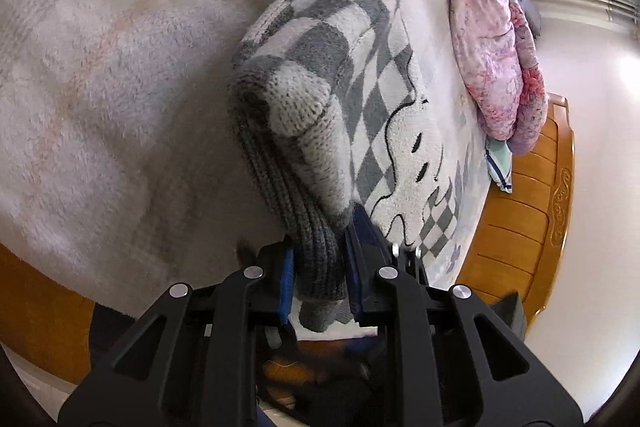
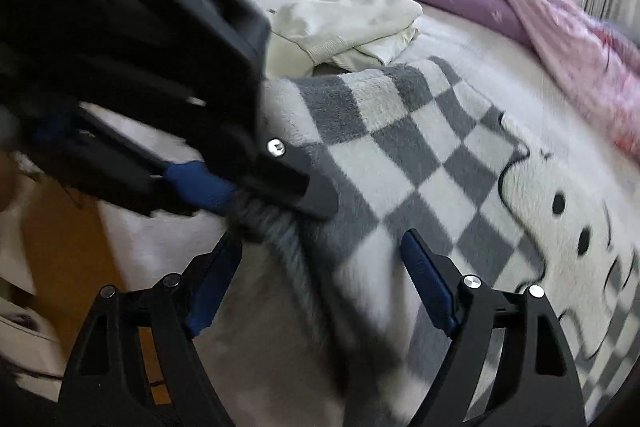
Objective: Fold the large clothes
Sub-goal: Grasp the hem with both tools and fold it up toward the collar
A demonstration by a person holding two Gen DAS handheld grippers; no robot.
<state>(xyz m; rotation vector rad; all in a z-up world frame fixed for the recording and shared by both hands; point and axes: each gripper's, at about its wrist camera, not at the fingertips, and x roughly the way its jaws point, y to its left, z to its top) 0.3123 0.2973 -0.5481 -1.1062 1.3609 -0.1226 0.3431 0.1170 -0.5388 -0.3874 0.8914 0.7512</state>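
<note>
Grey-and-white checkered knit sweater (image 1: 320, 75) with a cartoon face lies across the pale fleece-covered bed (image 1: 100, 87); its ribbed grey hem is pinched between the blue pads of the left gripper (image 1: 320, 267) and lifted. The right gripper (image 2: 320, 283) hangs just beside that hold, jaws spread and empty. The sweater's body runs away from both toward the purple-pink quilt (image 2: 520, 7), so the left is nearer.

right tongs (image 2: 316, 279) open over sweater (image 2: 420, 155) | left tongs (image 2: 240, 195) pinch its hem | bed (image 2: 460, 27)
</note>
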